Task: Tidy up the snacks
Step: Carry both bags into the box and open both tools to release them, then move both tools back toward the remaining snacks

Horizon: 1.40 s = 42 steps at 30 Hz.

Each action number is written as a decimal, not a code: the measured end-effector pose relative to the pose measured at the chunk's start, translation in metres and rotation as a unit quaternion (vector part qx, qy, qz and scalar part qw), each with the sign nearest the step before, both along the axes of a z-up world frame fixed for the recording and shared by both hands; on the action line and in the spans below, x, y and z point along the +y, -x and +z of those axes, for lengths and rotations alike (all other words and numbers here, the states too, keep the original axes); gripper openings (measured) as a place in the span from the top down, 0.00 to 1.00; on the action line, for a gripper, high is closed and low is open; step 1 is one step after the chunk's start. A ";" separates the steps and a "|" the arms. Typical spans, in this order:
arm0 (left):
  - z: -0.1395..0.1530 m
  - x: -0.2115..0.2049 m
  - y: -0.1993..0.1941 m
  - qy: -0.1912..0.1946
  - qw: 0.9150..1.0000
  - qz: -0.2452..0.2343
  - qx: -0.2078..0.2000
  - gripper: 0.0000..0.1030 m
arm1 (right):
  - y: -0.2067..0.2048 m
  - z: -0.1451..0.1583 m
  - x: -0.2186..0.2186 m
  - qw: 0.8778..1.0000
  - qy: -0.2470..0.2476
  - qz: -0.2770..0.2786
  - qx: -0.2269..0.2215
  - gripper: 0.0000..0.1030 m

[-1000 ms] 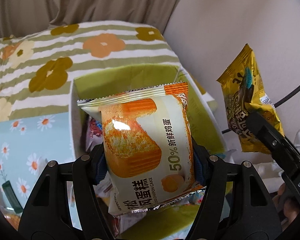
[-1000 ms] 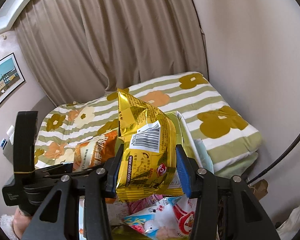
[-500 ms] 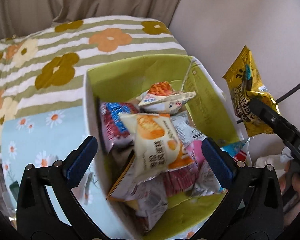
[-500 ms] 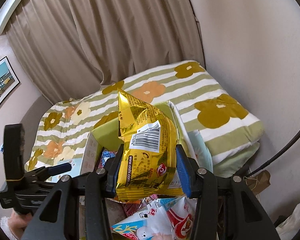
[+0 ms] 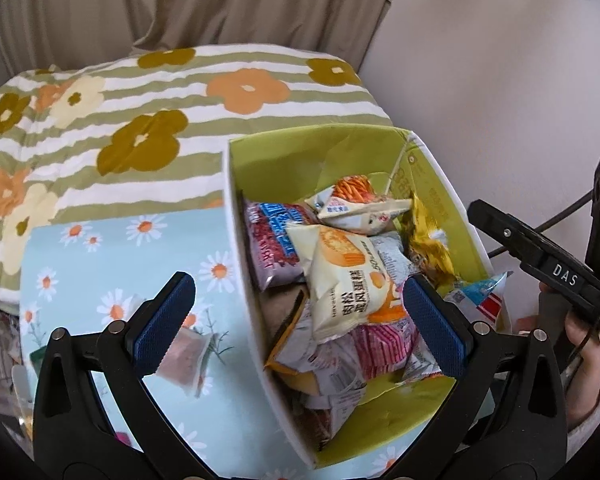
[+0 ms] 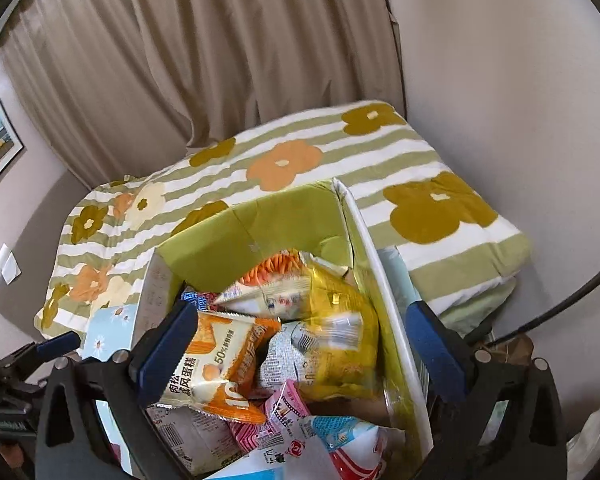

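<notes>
A green-lined cardboard box (image 5: 284, 152) holds several snack packets. The orange cake packet (image 5: 348, 276) lies on top of the pile, and shows in the right wrist view (image 6: 216, 364) too. The gold packet (image 6: 336, 328) lies blurred in the box, by its right wall (image 5: 428, 240). My left gripper (image 5: 296, 320) is open and empty above the box's left wall. My right gripper (image 6: 300, 344) is open and empty above the box.
The box (image 6: 260, 220) sits on a daisy-print blue sheet (image 5: 100, 264) over a striped flowered blanket (image 5: 140, 120). A small clear packet (image 5: 184, 356) lies on the sheet left of the box. Curtain and wall stand behind. A black cable (image 6: 560, 300) hangs at right.
My left gripper opened and dropped the cake packet into the box. My right gripper then opened and the gold packet fell into the box.
</notes>
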<state>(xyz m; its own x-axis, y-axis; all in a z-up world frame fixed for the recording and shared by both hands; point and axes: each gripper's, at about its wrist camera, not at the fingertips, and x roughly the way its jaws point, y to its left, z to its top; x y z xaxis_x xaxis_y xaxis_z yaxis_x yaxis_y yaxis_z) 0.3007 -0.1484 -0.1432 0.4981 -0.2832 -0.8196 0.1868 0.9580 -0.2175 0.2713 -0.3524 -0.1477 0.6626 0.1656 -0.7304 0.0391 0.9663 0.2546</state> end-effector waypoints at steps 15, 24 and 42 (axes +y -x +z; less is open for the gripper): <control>0.035 0.033 0.051 -0.002 0.997 0.061 -0.050 0.00 | 0.029 0.055 0.036 0.993 -0.016 0.099 -0.062 0.00; 0.046 0.086 0.102 -0.024 0.988 0.138 -0.062 0.00 | 0.046 0.065 0.089 0.974 -0.047 0.209 -0.078 0.00; 0.015 0.243 0.193 -0.044 0.970 0.239 -0.012 0.00 | 0.088 0.031 0.242 0.927 -0.019 0.370 -0.054 0.00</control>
